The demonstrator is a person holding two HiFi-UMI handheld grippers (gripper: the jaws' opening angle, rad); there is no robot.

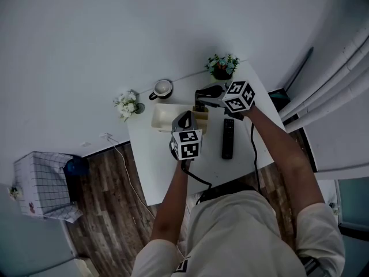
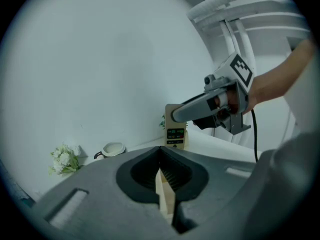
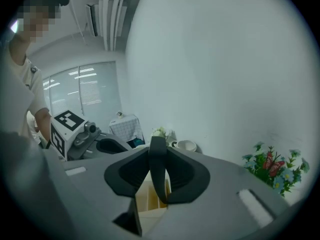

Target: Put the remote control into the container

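Two hand-held grippers work over a white desk (image 1: 167,172). The left hand-held gripper (image 2: 162,176) has its jaws closed tight on a thin cream wall, the right-hand edge of a cream box (image 1: 161,120) just above the middle of the head view. The right hand-held gripper (image 3: 157,176) has its jaws partway apart and clamped on a slim black remote control (image 3: 157,151). The remote is seen edge-on and stands upright, its lower end at the divided top of a wooden holder (image 2: 176,139) with a small lit display. That holder stands just beside the box, on its right in the head view. A second remote control (image 1: 228,138) lies flat on the desk, right of centre, apart from both. Farther up the desk are a mug (image 1: 162,89), white flowers (image 1: 127,104) at the left and a pot of coloured flowers (image 1: 222,67) at the upper right.
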